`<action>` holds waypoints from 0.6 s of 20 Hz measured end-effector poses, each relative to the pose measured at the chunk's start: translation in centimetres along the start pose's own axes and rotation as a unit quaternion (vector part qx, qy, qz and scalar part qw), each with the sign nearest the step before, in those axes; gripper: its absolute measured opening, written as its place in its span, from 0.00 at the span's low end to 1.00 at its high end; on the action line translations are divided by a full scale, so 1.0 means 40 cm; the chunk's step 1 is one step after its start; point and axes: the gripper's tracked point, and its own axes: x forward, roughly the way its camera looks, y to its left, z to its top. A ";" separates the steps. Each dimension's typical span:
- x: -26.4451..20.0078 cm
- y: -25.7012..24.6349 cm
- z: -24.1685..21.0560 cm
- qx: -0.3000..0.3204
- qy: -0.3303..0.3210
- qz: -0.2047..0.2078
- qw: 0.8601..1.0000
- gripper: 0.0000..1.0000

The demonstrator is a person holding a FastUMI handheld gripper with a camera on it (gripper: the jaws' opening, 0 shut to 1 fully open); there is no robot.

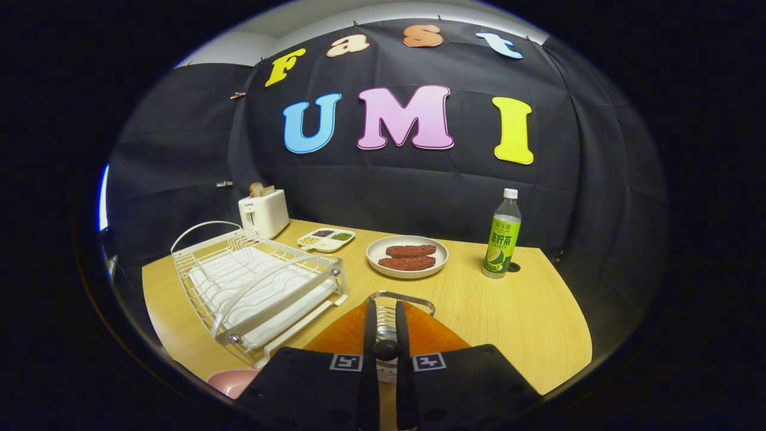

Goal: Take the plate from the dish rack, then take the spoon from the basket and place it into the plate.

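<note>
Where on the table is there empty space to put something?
Bare wood lies right of the claw, below the bottle, and between the rack and the meat plate. It's crowded by the claw, closed on a dark handle over the basket.

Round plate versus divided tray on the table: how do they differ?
The round plate is a circle holding two reddish-brown slabs; the divided tray is a rounded rectangle with compartments of small bits. The plate sits nearer the hand-held gripper, the tray beyond it by the toaster. Both are pale and lie flat.
</note>
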 end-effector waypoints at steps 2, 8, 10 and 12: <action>-0.004 -0.003 0.034 0.007 0.001 0.003 1.000 0.15; -0.053 0.002 0.154 0.010 -0.008 0.018 1.000 0.15; -0.087 0.025 0.207 0.012 -0.017 0.035 0.999 0.15; -0.122 0.058 0.245 0.008 -0.028 0.057 0.998 0.15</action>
